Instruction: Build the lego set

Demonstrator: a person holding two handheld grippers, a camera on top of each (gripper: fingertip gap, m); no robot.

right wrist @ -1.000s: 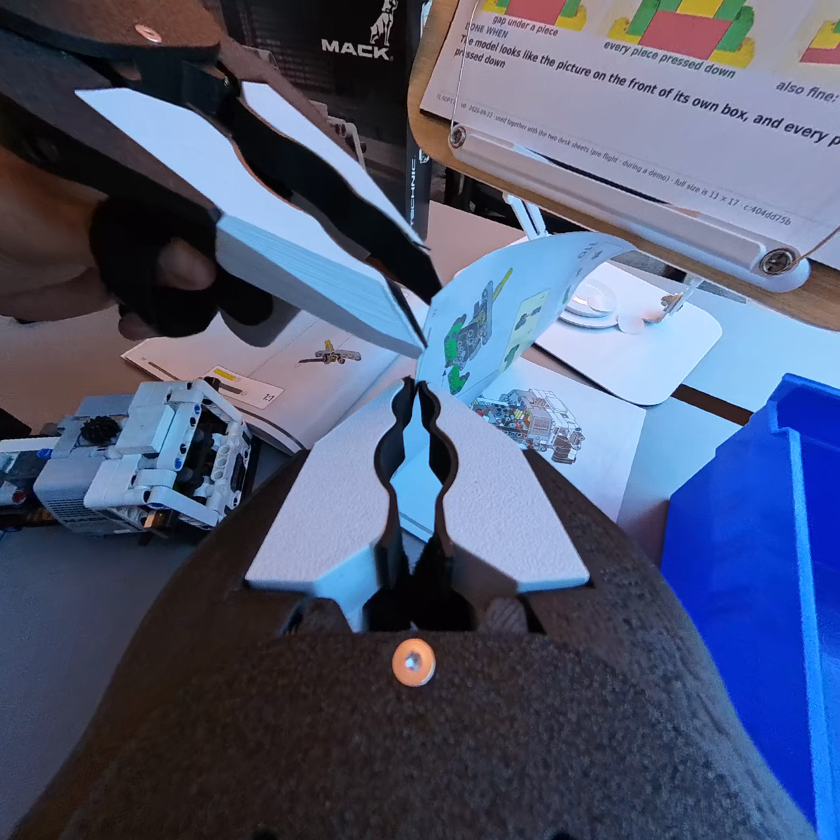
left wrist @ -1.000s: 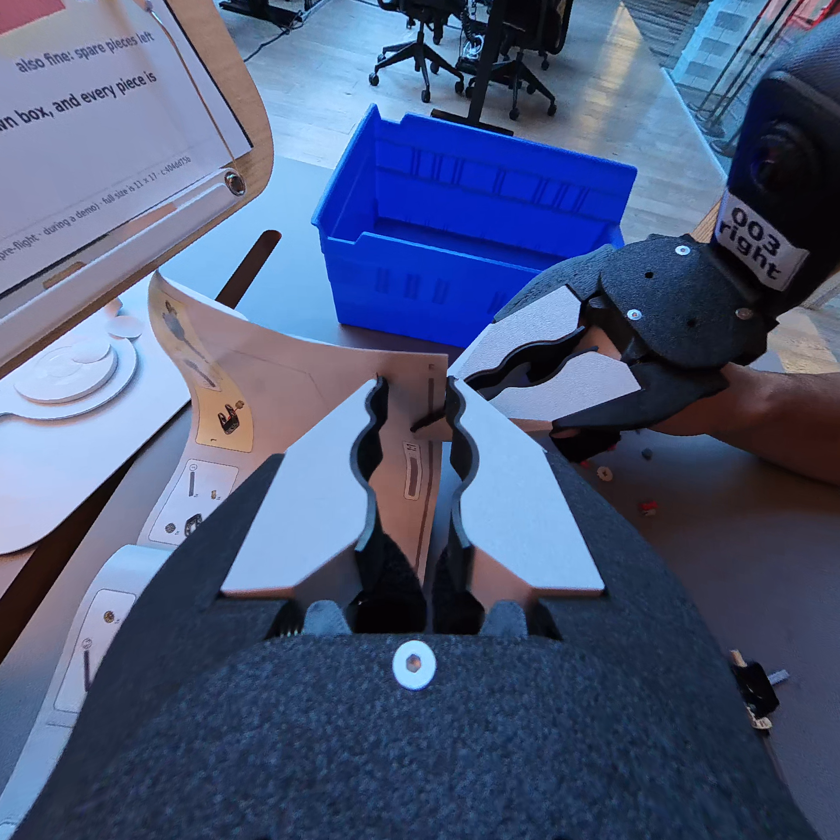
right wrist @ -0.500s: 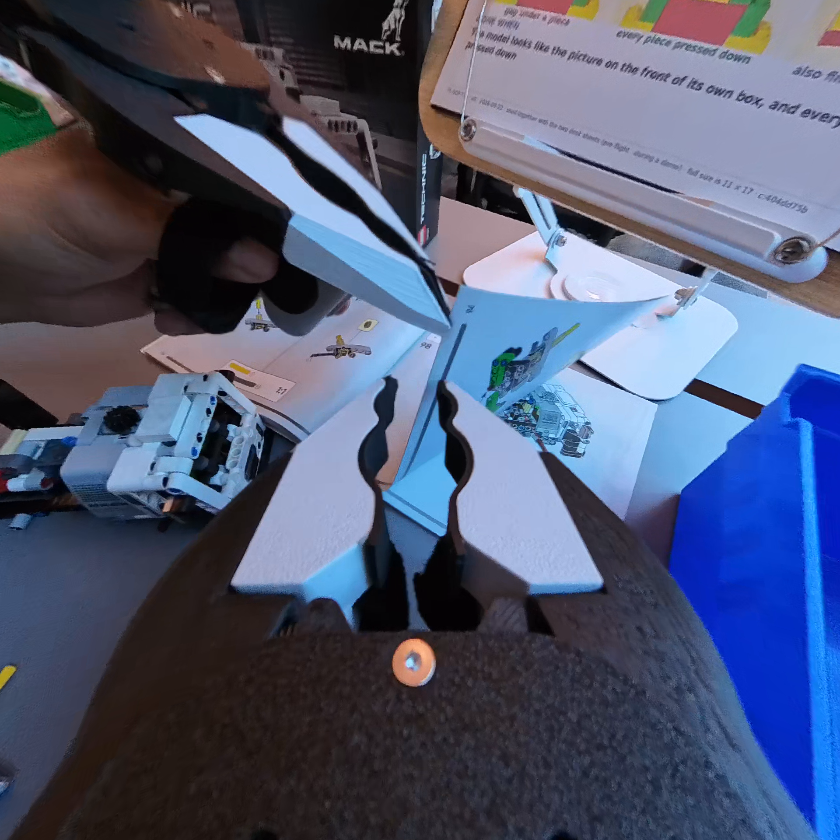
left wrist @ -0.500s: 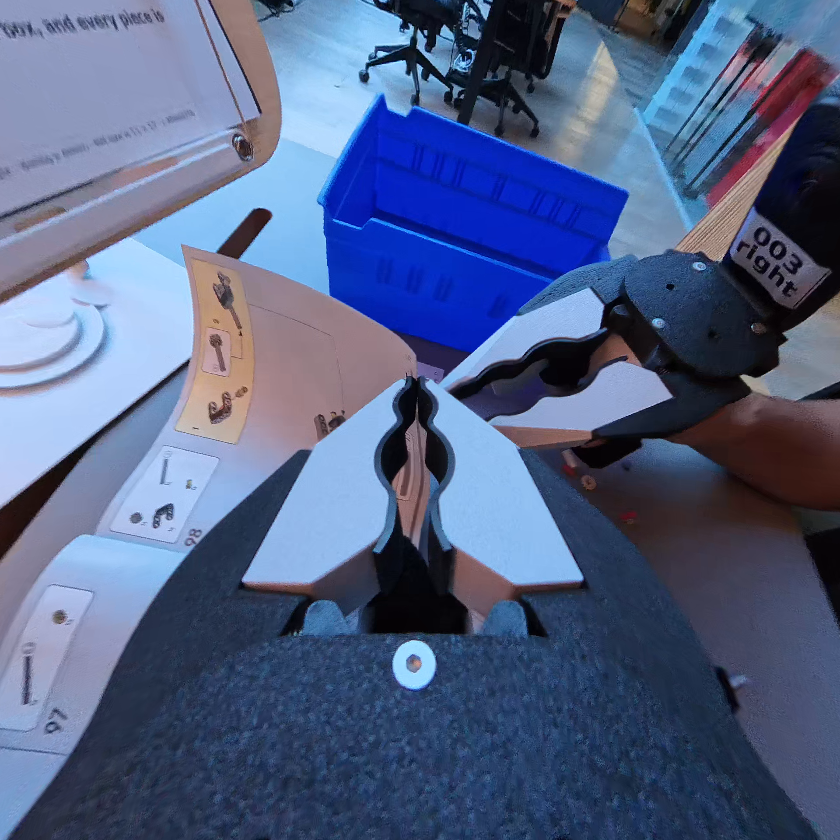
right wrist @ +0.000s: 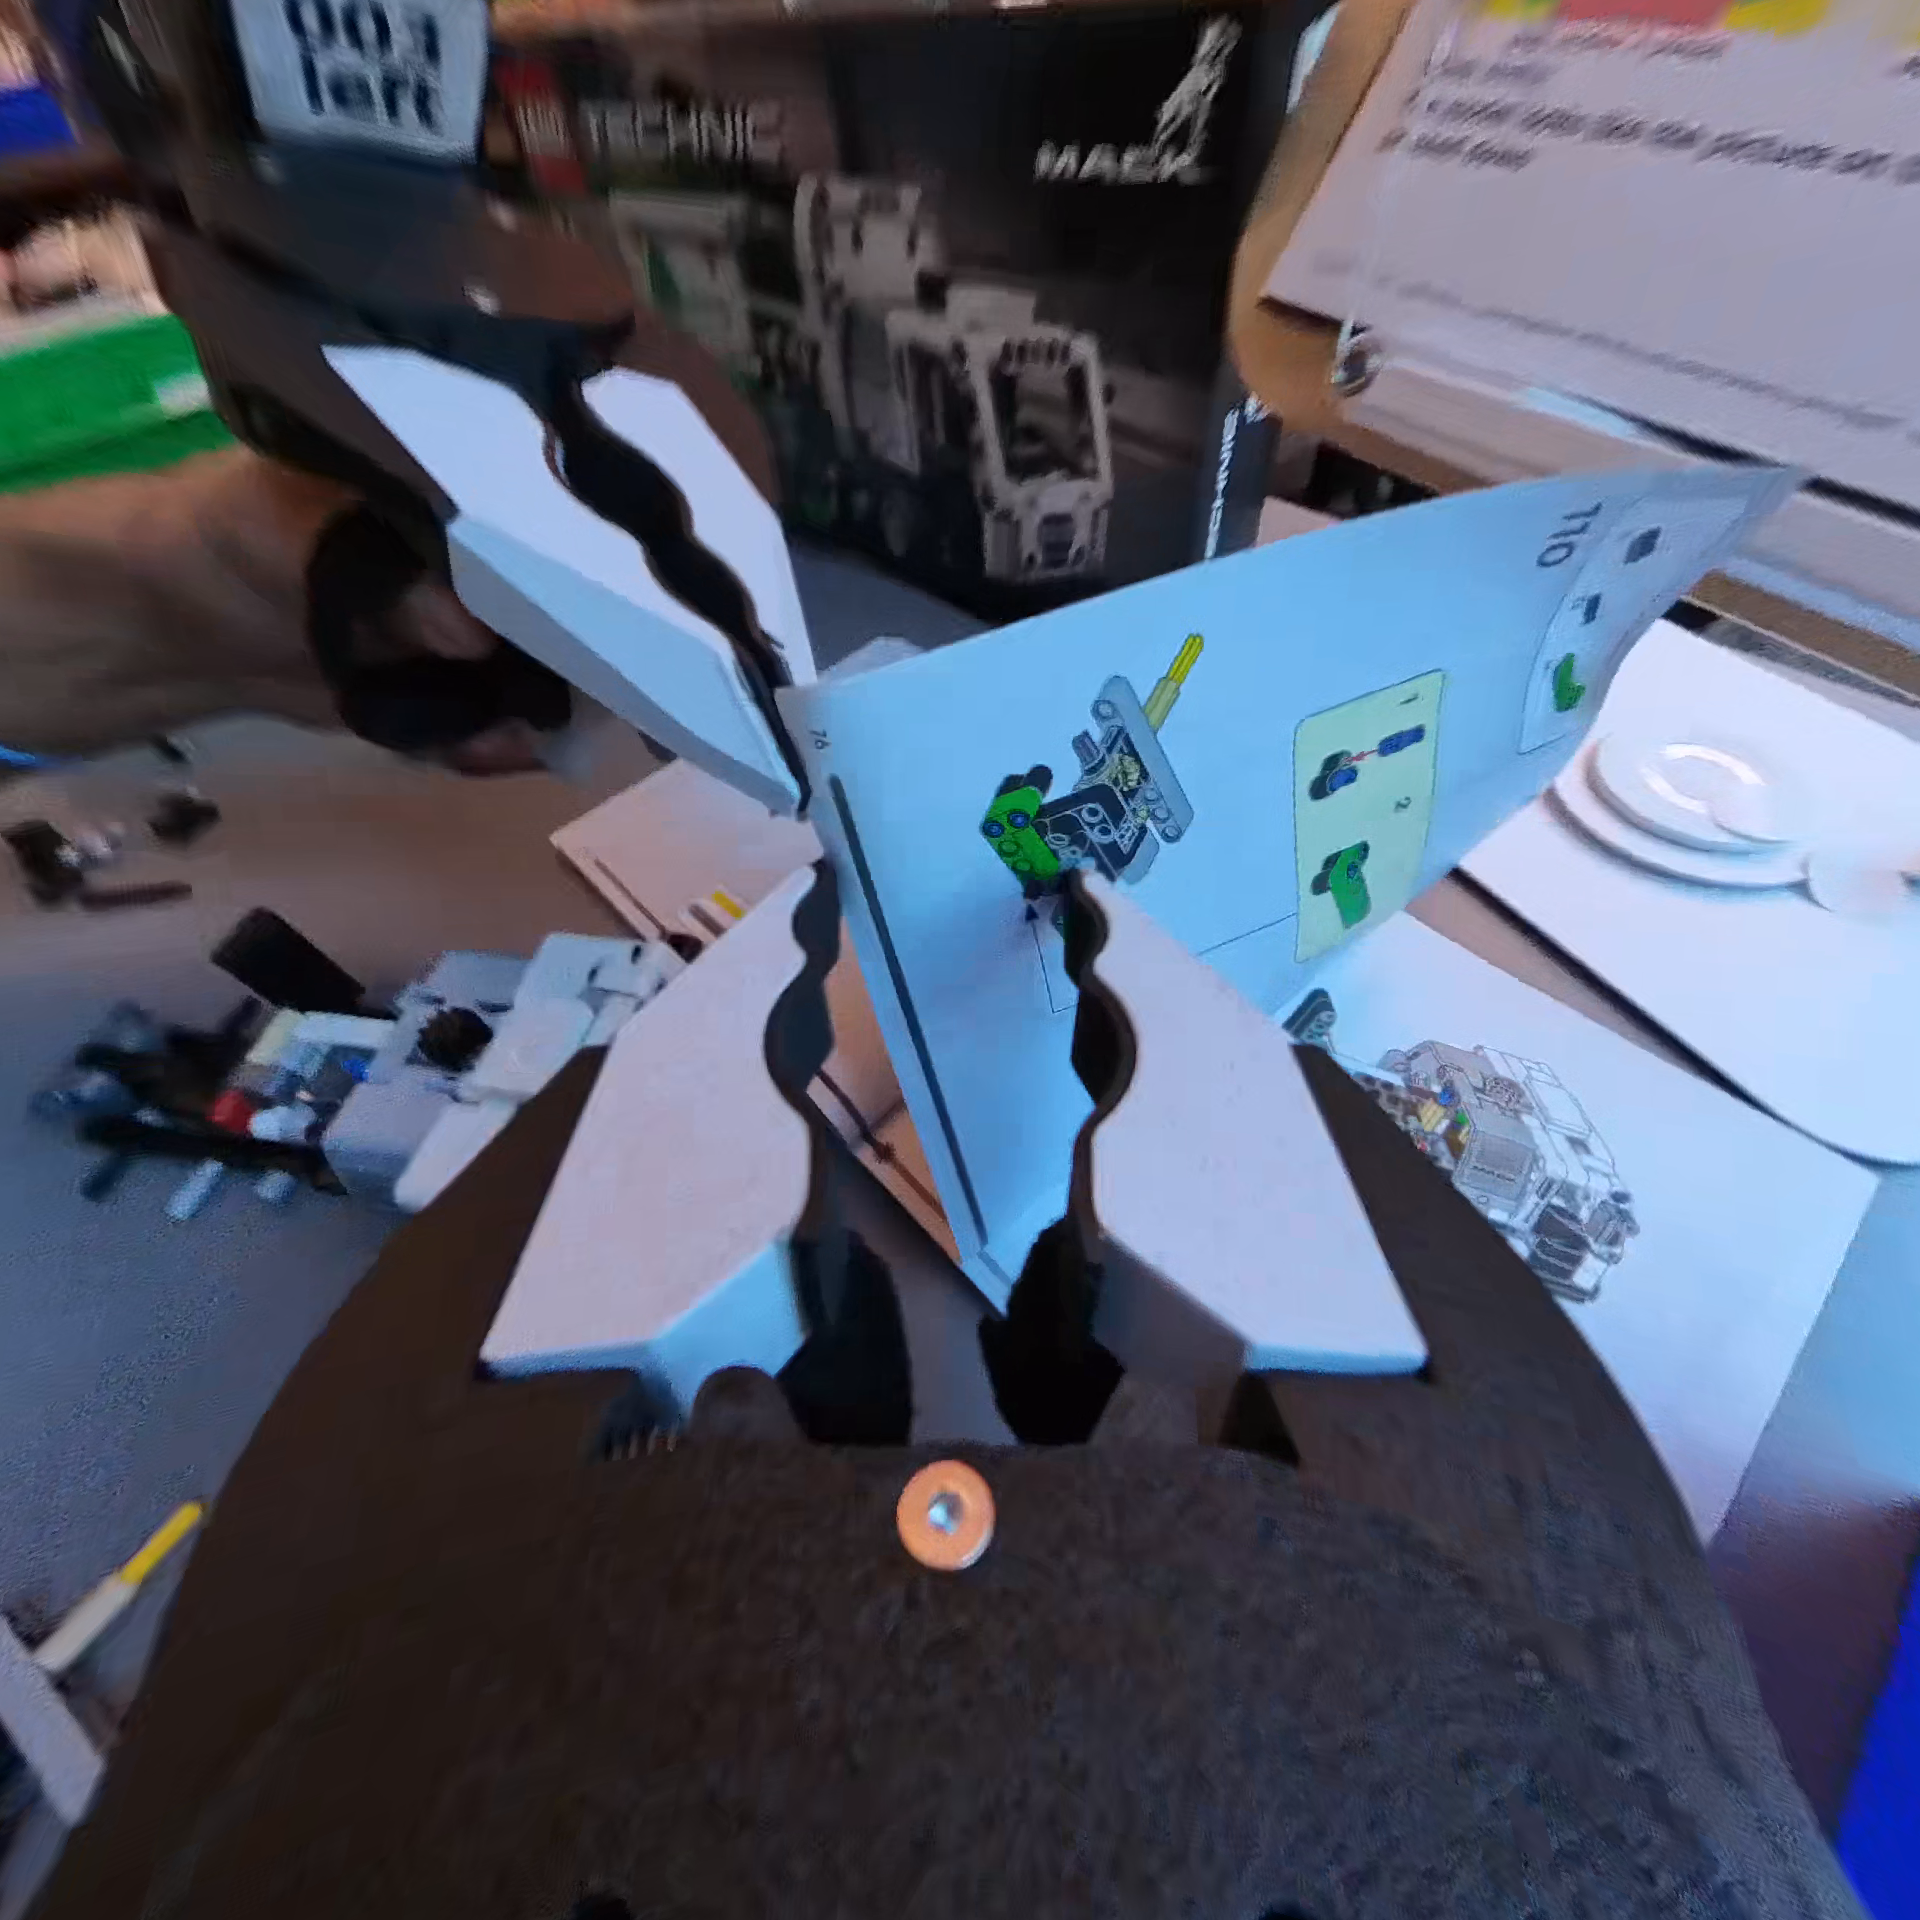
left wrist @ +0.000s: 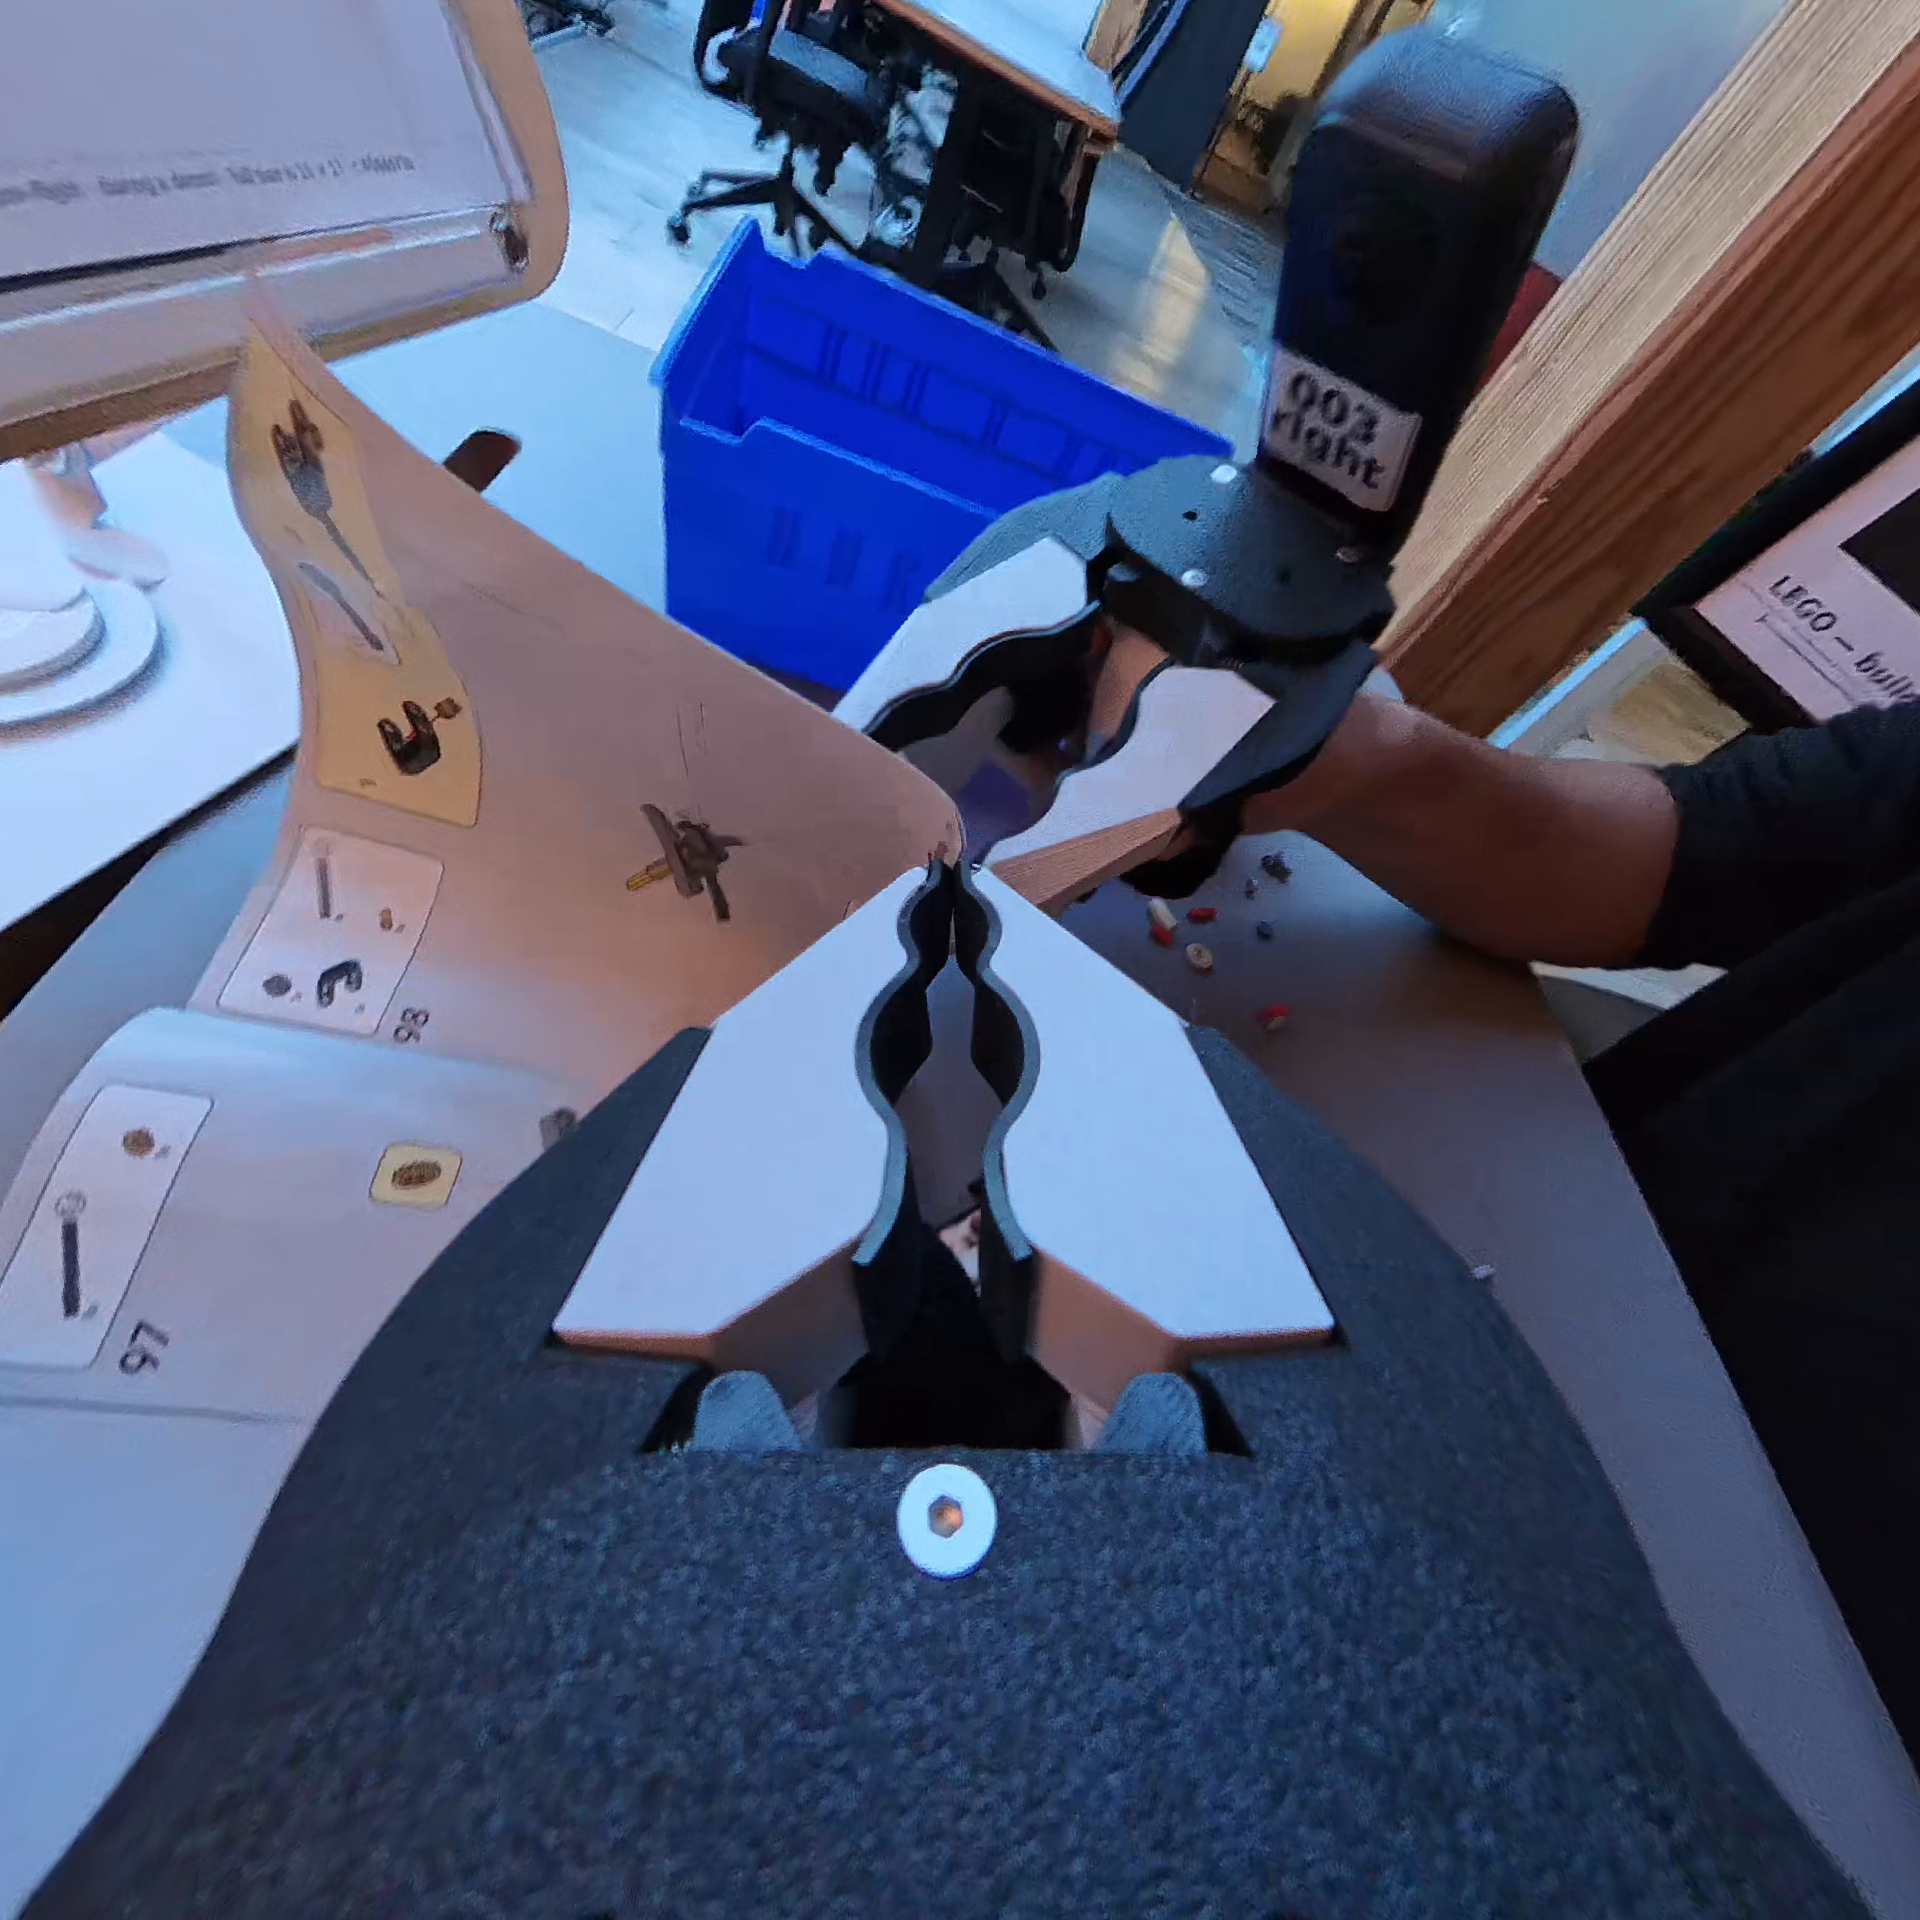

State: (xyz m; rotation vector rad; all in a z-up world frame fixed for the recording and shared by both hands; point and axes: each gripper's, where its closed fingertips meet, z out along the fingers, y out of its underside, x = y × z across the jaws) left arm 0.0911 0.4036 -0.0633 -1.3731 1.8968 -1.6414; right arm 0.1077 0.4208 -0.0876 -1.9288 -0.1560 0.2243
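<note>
An instruction booklet lies open on the table. One page [left wrist: 623, 727] is lifted and curled upward, and it also shows in the right wrist view [right wrist: 1299, 644]. My left gripper [left wrist: 951, 868] is shut on the corner of that page and holds it up. My right gripper [right wrist: 951, 883] is open. The page's lower edge runs between its fingers without being gripped. A partly built white and grey lego model [right wrist: 436, 1070] sits on the table to the left of the right gripper. Small loose lego pieces [left wrist: 1195, 935] lie on the table by the right hand.
A blue bin [left wrist: 883, 447] stands behind the booklet. A wooden sheet holder on a white stand [left wrist: 312, 208] overhangs the booklet at the left. The dark lego box [right wrist: 935, 364] stands at the back. More loose parts [right wrist: 83, 852] lie at the far left. The grippers are tip to tip, or close to it.
The left gripper shut on the page corner and now holds the page up. The right gripper, shut on the page a second ago, opened and let go.
</note>
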